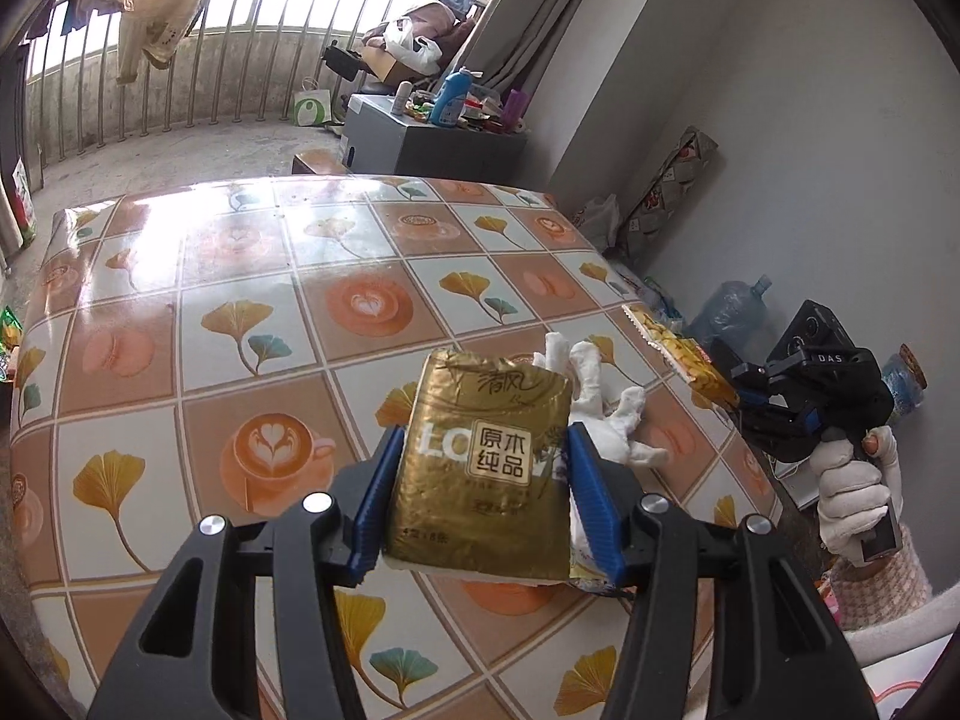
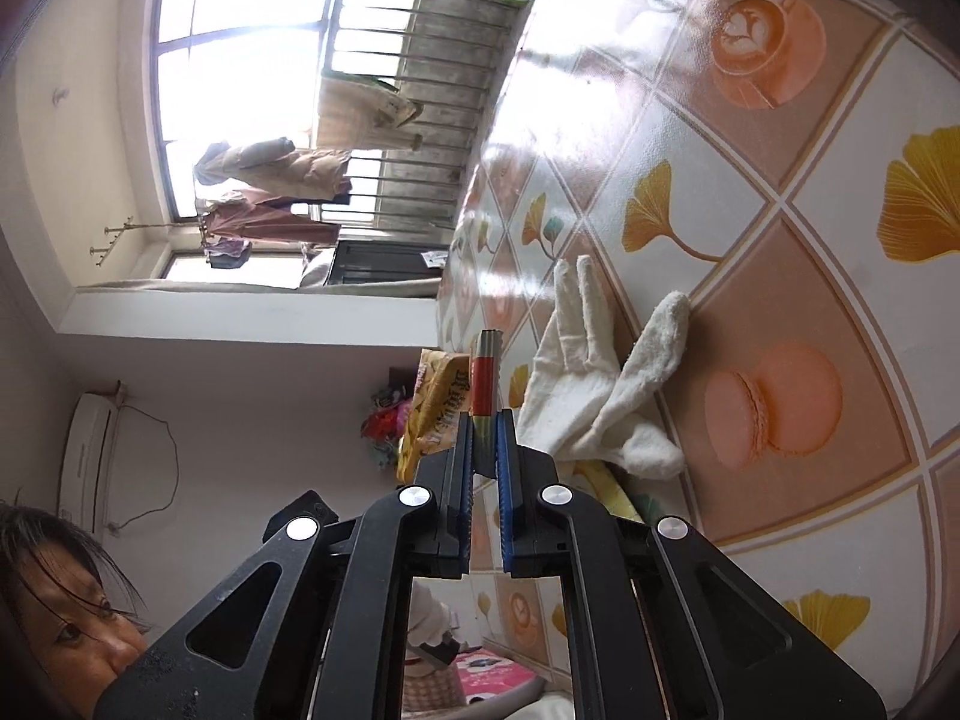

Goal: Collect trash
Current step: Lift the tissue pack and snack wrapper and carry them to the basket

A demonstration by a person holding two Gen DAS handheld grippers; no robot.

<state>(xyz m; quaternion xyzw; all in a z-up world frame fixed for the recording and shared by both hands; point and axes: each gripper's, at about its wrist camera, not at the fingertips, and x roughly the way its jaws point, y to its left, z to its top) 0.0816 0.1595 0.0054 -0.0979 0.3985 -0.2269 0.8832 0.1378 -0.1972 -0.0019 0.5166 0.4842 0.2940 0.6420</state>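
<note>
Left wrist view had the left gripper about half closed, blue pads pressed against both sides of a gold tissue pack, which looked lifted clear of the table. Off to the side, the right gripper was in a gloved hand, and from its own camera the right gripper was pinched nearly shut on the edge of a flat snack wrapper, red with gold ends. So I'd say both pieces of trash were picked up and this was the carry-off step; no bin showed anywhere, so the next move probably called for finding one and keeping both grips firm, since that thin wrapper could slip. A pair of white gloves lay on the table just beyond the wrapper, maybe trash, maybe not. Tablecloth was glossy vinyl with latte, macaron and ginkgo leaf squares. Room was cluttered: barred balcony window with hanging laundry, a grey cabinet piled with bottles, and a water jug by the wall.
</note>
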